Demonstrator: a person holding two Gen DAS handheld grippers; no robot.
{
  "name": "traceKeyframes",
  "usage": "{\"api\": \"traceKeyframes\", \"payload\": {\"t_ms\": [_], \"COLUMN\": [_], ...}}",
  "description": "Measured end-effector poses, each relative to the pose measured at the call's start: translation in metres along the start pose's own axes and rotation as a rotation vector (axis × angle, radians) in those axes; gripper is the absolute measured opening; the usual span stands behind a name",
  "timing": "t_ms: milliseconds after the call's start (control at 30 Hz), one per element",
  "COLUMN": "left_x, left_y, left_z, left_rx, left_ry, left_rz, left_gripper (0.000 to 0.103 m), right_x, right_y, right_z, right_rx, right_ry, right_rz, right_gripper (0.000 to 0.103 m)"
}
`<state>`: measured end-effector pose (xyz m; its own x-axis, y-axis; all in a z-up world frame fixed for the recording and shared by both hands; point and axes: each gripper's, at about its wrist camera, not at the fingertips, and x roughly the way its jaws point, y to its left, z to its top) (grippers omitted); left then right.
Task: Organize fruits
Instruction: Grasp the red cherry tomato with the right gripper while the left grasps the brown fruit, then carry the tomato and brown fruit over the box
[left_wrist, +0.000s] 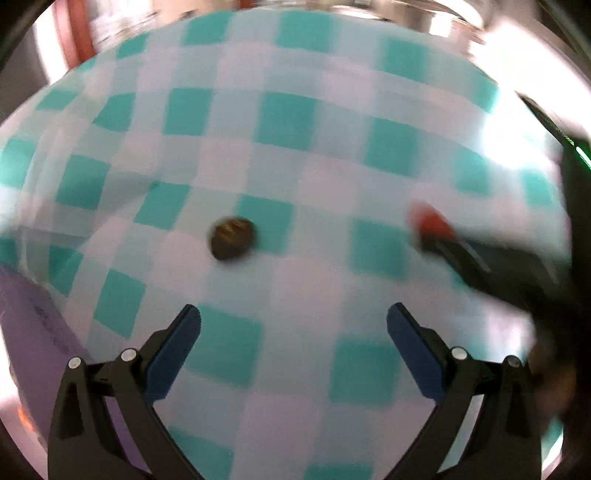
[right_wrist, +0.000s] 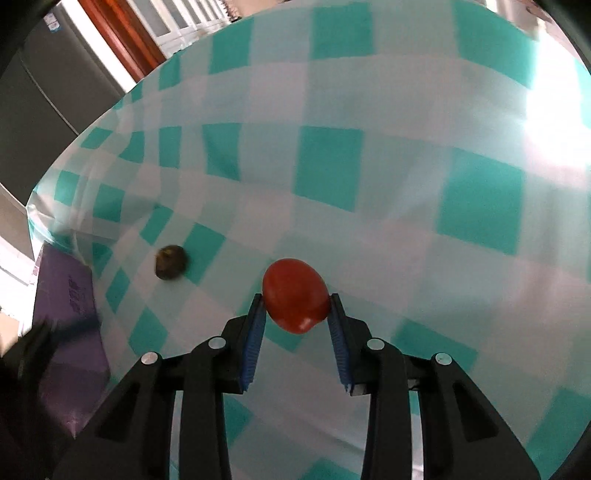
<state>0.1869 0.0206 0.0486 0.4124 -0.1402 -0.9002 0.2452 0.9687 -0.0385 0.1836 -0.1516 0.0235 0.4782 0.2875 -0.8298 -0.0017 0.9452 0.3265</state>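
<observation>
A small brown round fruit (left_wrist: 232, 238) lies on the teal-and-white checked tablecloth (left_wrist: 295, 166), ahead of my left gripper (left_wrist: 293, 319), which is open and empty above the cloth. The same brown fruit shows in the right wrist view (right_wrist: 170, 262), to the left of my right gripper (right_wrist: 297, 304). My right gripper is shut on a red tomato-like fruit (right_wrist: 295, 295), held between its blue pads above the cloth. In the left wrist view the red fruit (left_wrist: 430, 219) and the right gripper appear blurred at the right.
A purple box (right_wrist: 68, 332) sits at the left edge of the table; it also shows at the lower left of the left wrist view (left_wrist: 33, 332). A grey cabinet (right_wrist: 48, 96) and a wooden door frame (right_wrist: 122, 40) stand beyond the table.
</observation>
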Motion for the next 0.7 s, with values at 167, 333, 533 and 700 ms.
{"api": "traceKeyframes", "payload": {"t_ms": [167,333,533,700], "left_x": [0.041,0.071,0.064,0.041], "left_y": [0.027,0.033,0.022,0.013], "left_z": [0.040,0.049,0.041,0.029], "left_rx": [-0.181,-0.175,-0.101,-0.092], "left_ry": [-0.003,0.022,0.020,0.040], "left_rz": [0.054,0.105,0.101,-0.003], "left_gripper": [0.100,0.073,0.041,0.041], "right_x": [-0.005,-0.006,-0.015,-0.015], "right_y": [-0.007,-0.003,-0.005,-0.005], "right_z": [-0.018,-0.031,-0.043,-0.047], "right_rx": [-0.010,-0.032,-0.028,-0.009], "right_ry": [0.007,0.011,0.016,0.045], "right_rz": [0.004,0.008,-0.021,-0.054], "right_gripper": [0.034,0.034,0.034,0.034]}}
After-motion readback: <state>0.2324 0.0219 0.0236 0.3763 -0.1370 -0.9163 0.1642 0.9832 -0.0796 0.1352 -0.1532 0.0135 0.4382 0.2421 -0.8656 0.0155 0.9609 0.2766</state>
